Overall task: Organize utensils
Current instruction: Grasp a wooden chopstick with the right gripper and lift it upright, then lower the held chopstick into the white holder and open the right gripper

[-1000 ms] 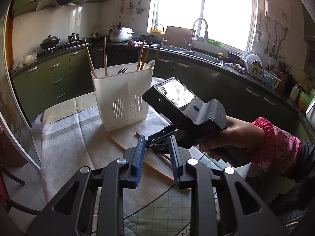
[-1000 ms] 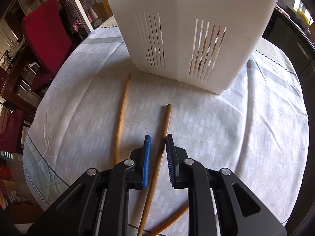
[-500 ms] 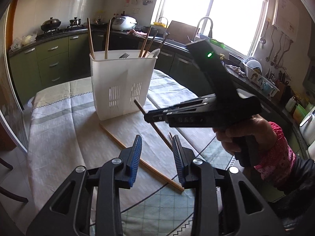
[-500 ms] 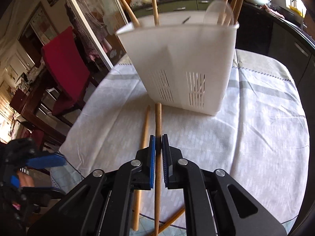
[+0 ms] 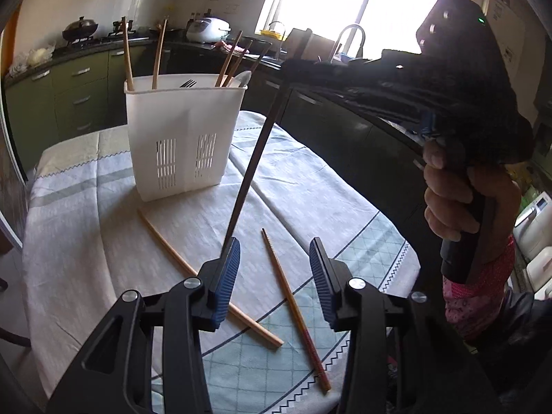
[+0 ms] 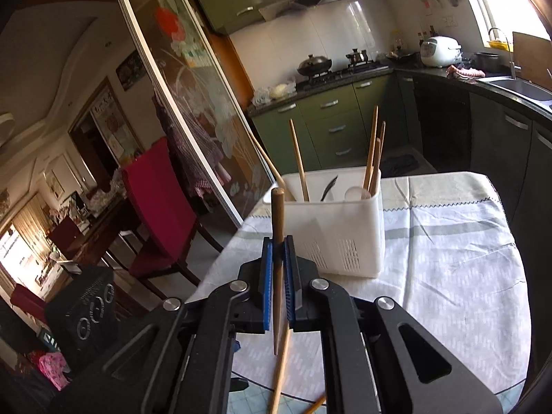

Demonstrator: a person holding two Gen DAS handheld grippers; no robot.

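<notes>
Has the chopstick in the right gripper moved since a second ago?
Yes. The chopstick, clamped in the right gripper, has come up off the tablecloth, level with the white holder rim.

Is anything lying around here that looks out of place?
Yes. Two chopsticks lie loose and crossed at odd angles on the tablecloth, while the others stand in the white holder. The right gripper holds a third chopstick upright, not yet put away.
</notes>
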